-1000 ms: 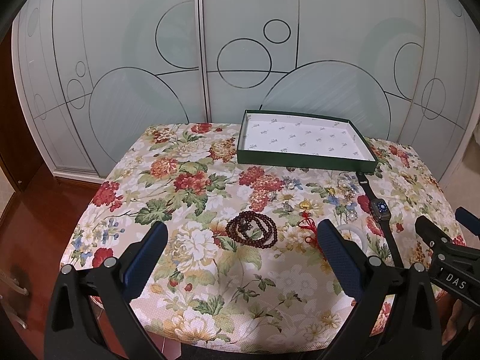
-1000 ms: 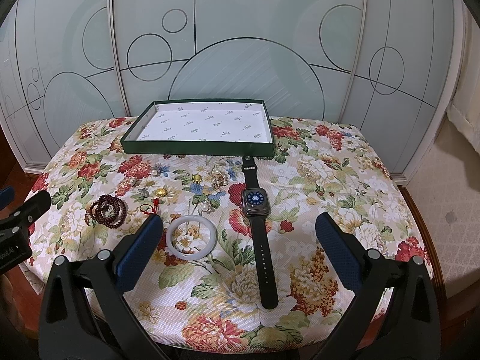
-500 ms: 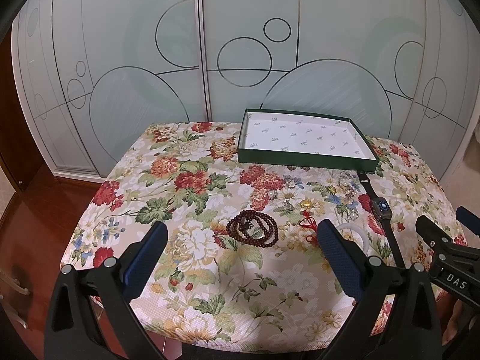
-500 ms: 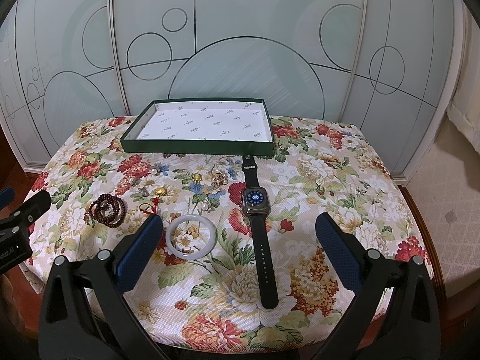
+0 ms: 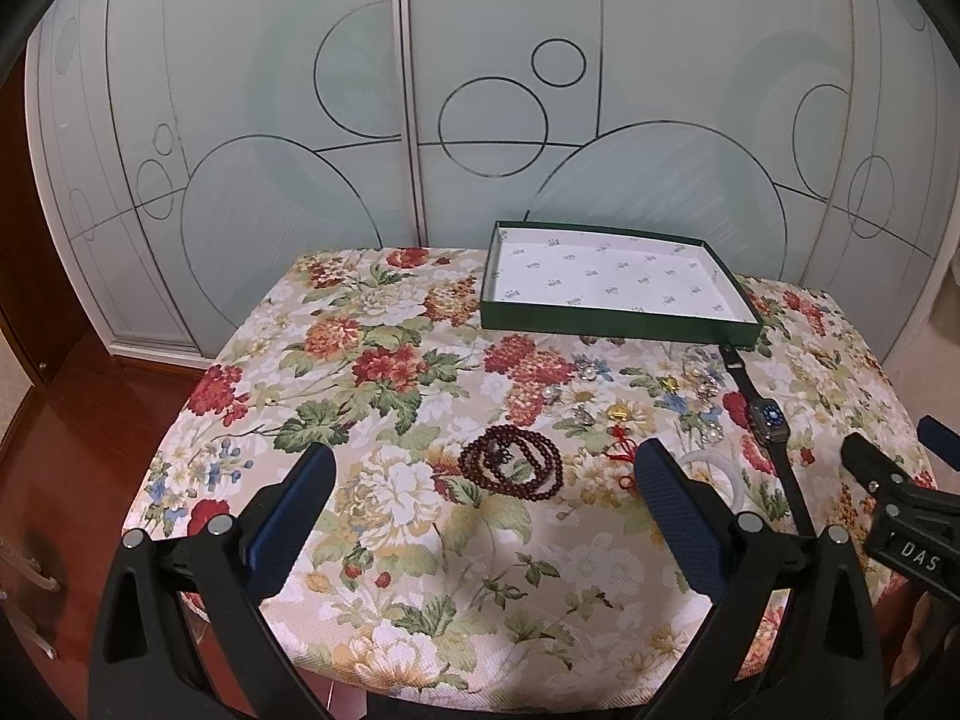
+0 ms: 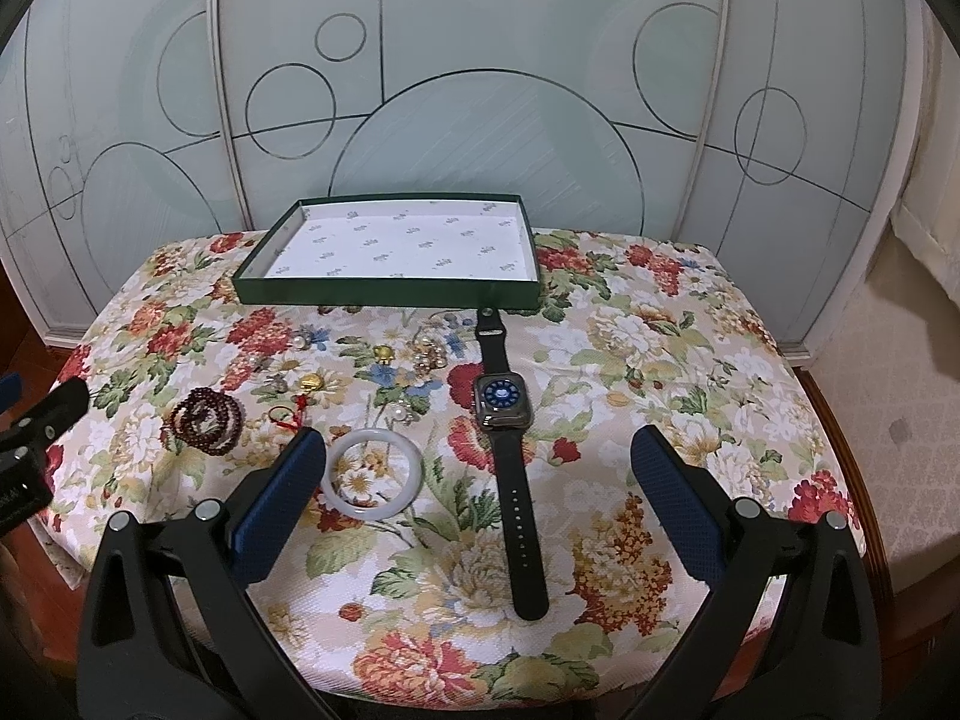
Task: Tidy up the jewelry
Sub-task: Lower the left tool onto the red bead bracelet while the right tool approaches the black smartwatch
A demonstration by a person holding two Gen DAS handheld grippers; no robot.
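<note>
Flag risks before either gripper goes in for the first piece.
1. The watch lies flat with a long limp strap; a grab at one end may drag it across nearby pearls.
2. The white bangle is smooth and could slip from the pads.
3. Small pieces blend into the floral cloth, easy to miss.

Legible text: white letters "DAS" showing on black label plate of right gripper (image 5: 888, 480), seen at right edge of left wrist view. Partial white lettering appearing on left gripper (image 6: 36, 420) body at left edge of right wrist view; too cut off for reading. Small repeating green marks printing across tray (image 6: 384, 291) liner; not reading as text. Watch (image 6: 503, 399) face showing blue dots, no digits resolving.
</note>
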